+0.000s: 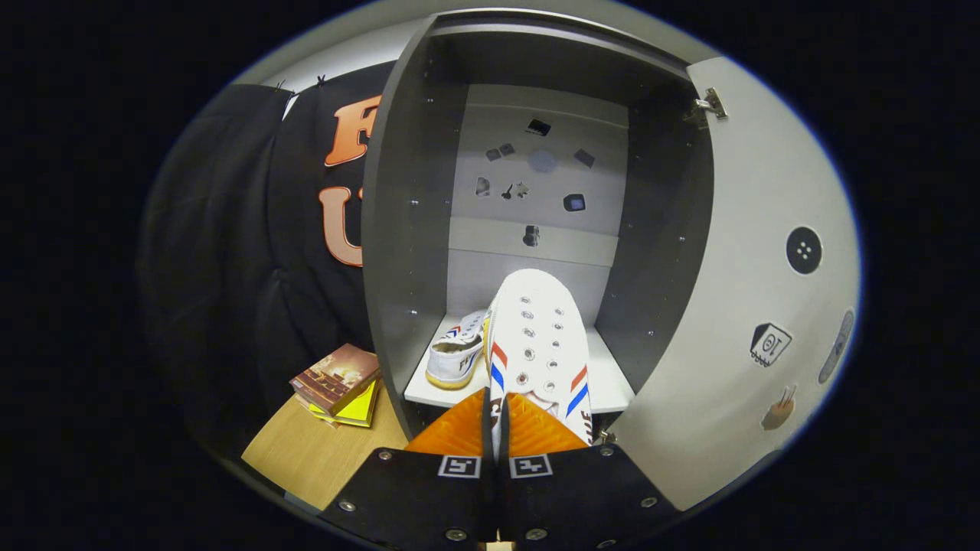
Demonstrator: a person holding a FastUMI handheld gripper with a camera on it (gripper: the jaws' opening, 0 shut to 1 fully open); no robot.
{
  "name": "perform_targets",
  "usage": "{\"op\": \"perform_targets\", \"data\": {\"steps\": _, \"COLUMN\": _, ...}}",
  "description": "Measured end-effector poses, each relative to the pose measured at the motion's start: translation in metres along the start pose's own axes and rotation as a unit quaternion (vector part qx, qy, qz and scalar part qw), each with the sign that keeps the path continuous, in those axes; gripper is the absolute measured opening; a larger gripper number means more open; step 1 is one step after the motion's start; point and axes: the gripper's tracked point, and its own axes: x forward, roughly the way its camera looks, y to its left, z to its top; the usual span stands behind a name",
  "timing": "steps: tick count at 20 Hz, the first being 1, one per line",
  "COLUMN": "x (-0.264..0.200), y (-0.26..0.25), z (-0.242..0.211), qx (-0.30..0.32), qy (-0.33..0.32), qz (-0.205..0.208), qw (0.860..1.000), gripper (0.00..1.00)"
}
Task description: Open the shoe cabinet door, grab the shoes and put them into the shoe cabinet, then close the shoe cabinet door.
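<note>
Shoes are split between two places: one (456, 353) already lies on the white shelf (612, 386) inside the shoe cabinet (398, 252), pushed to the left, which leaves room on the right. You carry the second shoe (543, 344), toe pointing into the opening, so it can slide straight in. Your gripper (496, 428) is pinched narrow on its heel edge, both orange fingers (455, 432) pressing it. The door (735, 306) stands swung wide on the right, clear of your path.

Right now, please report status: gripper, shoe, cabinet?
Gripper shut on white sneaker, toe pointing into open shoe cabinet. Second sneaker already on the shelf, left of it. Door swung wide right; path clear.
</note>
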Motion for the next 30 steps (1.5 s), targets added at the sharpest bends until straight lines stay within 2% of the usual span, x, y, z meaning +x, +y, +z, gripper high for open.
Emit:
{"op": "perform_targets", "data": {"steps": 7, "x": 0.101, "y": -0.023, "z": 0.003, "qx": 0.004, "qy": 0.038, "qz": -0.024, "qw": 0.999, "gripper": 0.00}}
{"op": "perform_targets", "data": {"steps": 14, "x": 0.204, "y": -0.043, "z": -0.019, "qx": 0.027, "qy": 0.088, "qz": -0.041, "qw": 0.995, "gripper": 0.00}}
{"op": "perform_targets", "data": {"steps": 18, "x": 0.226, "y": -0.059, "z": -0.041, "qx": 0.025, "qy": 0.109, "qz": -0.075, "qw": 0.991, "gripper": 0.00}}
{"op": "perform_targets", "data": {"steps": 20, "x": 0.224, "y": -0.069, "z": -0.039, "qx": 0.016, "qy": 0.095, "qz": -0.100, "qw": 0.990, "gripper": 0.04}}
{"op": "perform_targets", "data": {"steps": 23, "x": 0.205, "y": -0.071, "z": -0.010, "qx": -0.002, "qy": 0.043, "qz": -0.106, "qw": 0.993, "gripper": 0.26}}
{"op": "perform_targets", "data": {"steps": 25, "x": 0.180, "y": -0.069, "z": 0.008, "qx": -0.006, "qy": 0.014, "qz": -0.103, "qw": 0.995, "gripper": 0.47}}
{"op": "perform_targets", "data": {"steps": 28, "x": 0.137, "y": -0.060, "z": 0.024, "qx": 0.002, "qy": -0.011, "qz": -0.083, "qw": 0.996, "gripper": 0.71}}
{"op": "perform_targets", "data": {"steps": 29, "x": 0.123, "y": -0.060, "z": 0.028, "qx": -0.004, "qy": -0.022, "qz": -0.082, "qw": 0.996, "gripper": 0.83}}
{"op": "perform_targets", "data": {"steps": 30, "x": 0.108, "y": -0.059, "z": 0.032, "qx": -0.007, "qy": -0.033, "qz": -0.079, "qw": 0.996, "gripper": 0.86}}
